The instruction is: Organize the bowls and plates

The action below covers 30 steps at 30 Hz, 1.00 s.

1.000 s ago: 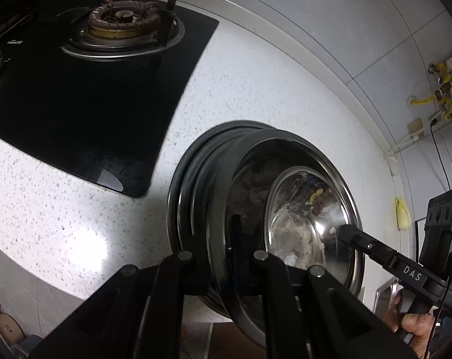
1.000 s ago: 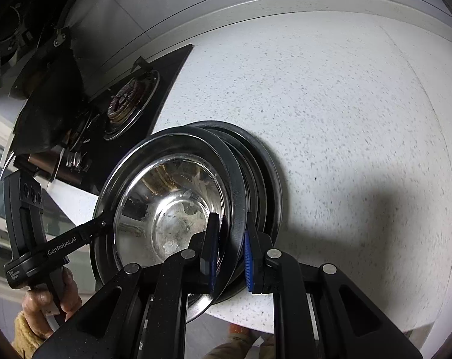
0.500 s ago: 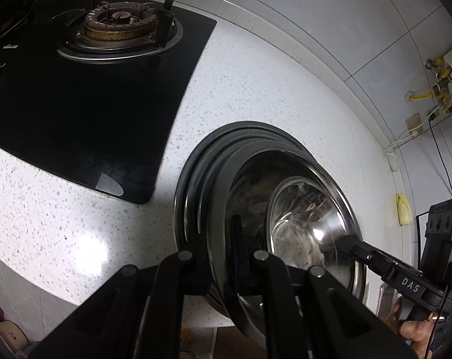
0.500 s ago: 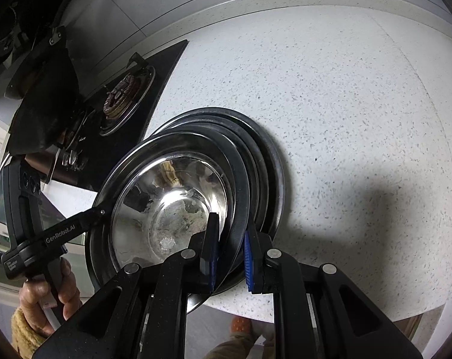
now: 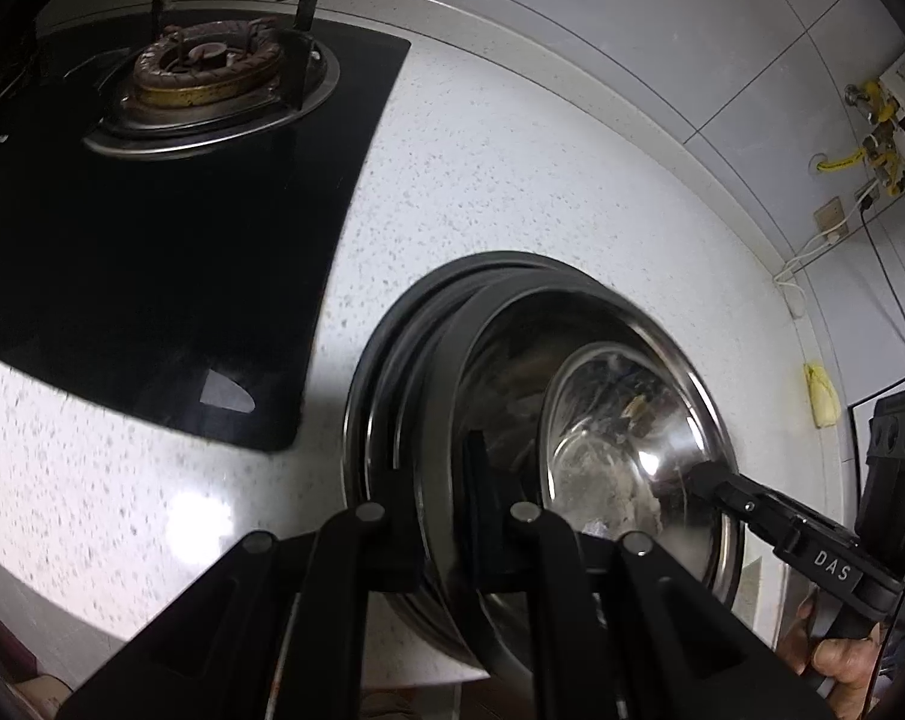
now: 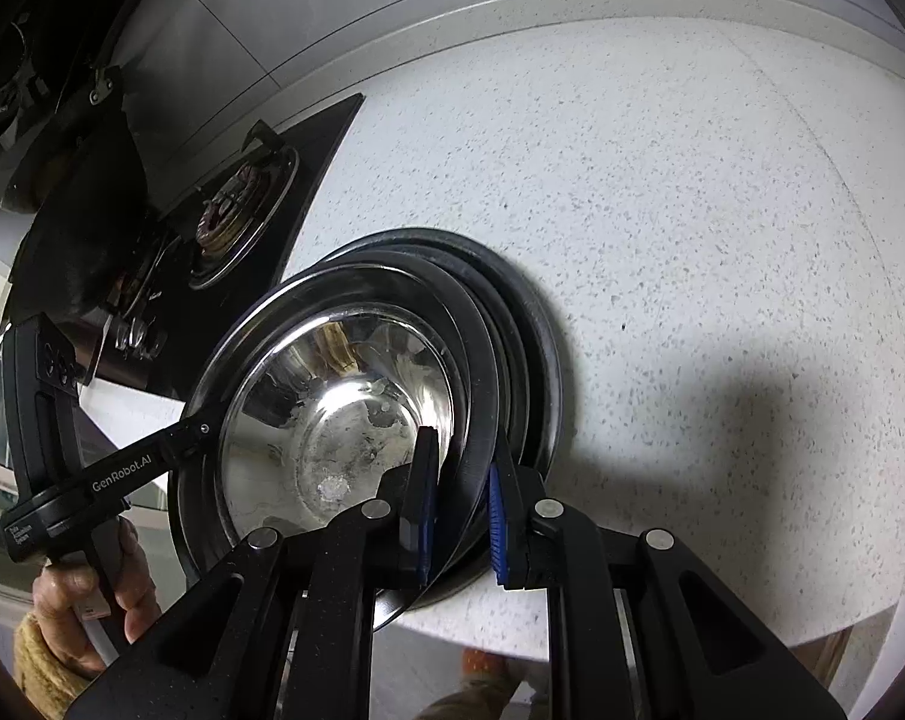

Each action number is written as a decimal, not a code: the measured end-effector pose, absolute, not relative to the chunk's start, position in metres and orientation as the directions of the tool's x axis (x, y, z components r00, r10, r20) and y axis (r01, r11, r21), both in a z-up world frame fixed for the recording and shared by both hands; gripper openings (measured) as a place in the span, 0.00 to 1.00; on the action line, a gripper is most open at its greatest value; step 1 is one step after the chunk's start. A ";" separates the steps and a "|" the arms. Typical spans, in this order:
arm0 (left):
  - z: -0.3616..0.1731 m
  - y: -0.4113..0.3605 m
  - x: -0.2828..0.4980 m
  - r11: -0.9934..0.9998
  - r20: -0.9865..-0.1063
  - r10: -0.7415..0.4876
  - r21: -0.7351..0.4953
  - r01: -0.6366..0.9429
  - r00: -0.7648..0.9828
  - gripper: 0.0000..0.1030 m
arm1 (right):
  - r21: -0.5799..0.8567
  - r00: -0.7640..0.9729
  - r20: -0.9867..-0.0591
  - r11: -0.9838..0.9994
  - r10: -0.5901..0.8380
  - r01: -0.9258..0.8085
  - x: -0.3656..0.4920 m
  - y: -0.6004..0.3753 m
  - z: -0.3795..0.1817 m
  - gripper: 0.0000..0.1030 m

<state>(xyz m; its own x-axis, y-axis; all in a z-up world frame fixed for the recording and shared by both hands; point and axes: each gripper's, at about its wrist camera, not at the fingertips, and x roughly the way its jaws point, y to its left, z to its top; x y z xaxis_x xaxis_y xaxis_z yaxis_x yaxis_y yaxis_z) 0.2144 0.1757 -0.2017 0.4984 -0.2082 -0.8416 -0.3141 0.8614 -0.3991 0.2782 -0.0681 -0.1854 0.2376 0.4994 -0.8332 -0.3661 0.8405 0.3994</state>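
A: Largest first. What is the speckled white desk [image 6: 692, 192] carrying?

B: A black gas hob [image 5: 152, 276] is lying toward ten o'clock in the left wrist view. A stack of dark plates [image 6: 536, 360] is sitting near the desk's front edge, at about six o'clock in the right wrist view. The steel bowl [image 6: 338, 396] is tilting above that stack, with its near side hanging past the edge.

A: How are the jaws standing?

B: The right gripper [image 6: 461, 510] is clamping its blue-padded jaws on the bowl's rim at about five o'clock on the bowl. The left gripper [image 5: 443, 516] is pinching the opposite rim, its jaws nearly together on the thin wall. A hand [image 6: 92, 594] is gripping its handle at eight o'clock in the right wrist view.

A: What could go wrong from here?

B: In my judgement, three things.
- The bowl is polished and being held only by its thin rim, so uneven pull between the two grips could be twisting it loose.
- It is overhanging the desk edge, so a slip would likely be sending it to the floor.
- The plates below are sitting offset rather than squarely nested, so setting the bowl down off-centre could be pushing them toward the edge.
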 end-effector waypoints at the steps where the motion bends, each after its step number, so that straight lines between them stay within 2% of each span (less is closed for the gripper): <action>1: -0.203 0.176 0.216 0.860 -0.842 -0.210 -0.401 -0.315 0.497 0.10 | 0.400 0.243 -0.832 0.842 0.499 -0.361 0.280 -0.068 -0.187 0.13; 6: -0.203 0.171 0.219 0.890 -0.841 -0.174 -0.357 -0.285 0.512 0.10 | 0.437 0.268 -0.806 0.836 0.528 -0.332 0.286 -0.078 -0.190 0.14; 9: -0.201 0.170 0.217 0.893 -0.834 -0.166 -0.353 -0.278 0.526 0.12 | 0.443 0.301 -0.788 0.834 0.537 -0.329 0.286 -0.087 -0.183 0.26; 11: -0.196 0.171 0.215 0.891 -0.819 -0.170 -0.366 -0.270 0.548 0.23 | 0.429 0.329 -0.783 0.841 0.528 -0.329 0.284 -0.092 -0.175 0.38; 13: -0.185 0.170 0.209 0.911 -0.817 -0.072 -0.287 -0.295 0.572 0.51 | 0.400 0.363 -0.778 0.850 0.512 -0.342 0.279 -0.097 -0.166 0.44; 14: -0.178 0.172 0.204 0.915 -0.802 -0.052 -0.277 -0.294 0.595 0.53 | 0.383 0.380 -0.778 0.857 0.501 -0.344 0.276 -0.100 -0.162 0.53; 17: -0.166 0.176 0.196 0.913 -0.785 -0.040 -0.281 -0.297 0.619 0.54 | 0.345 0.439 -0.766 0.876 0.470 -0.336 0.265 -0.111 -0.150 0.70; 20: -0.152 0.172 0.182 0.932 -0.776 0.027 -0.208 -0.296 0.630 0.56 | 0.320 0.472 -0.759 0.889 0.448 -0.328 0.255 -0.124 -0.143 0.75; 28: -0.124 0.154 0.146 0.945 -0.768 0.099 -0.128 -0.302 0.633 0.57 | 0.296 0.512 -0.763 0.918 0.394 -0.265 0.237 -0.157 -0.126 0.78; 30: -0.116 0.146 0.135 0.950 -0.762 0.144 -0.073 -0.305 0.631 0.57 | 0.262 0.529 -0.768 0.931 0.361 -0.255 0.232 -0.164 -0.121 0.78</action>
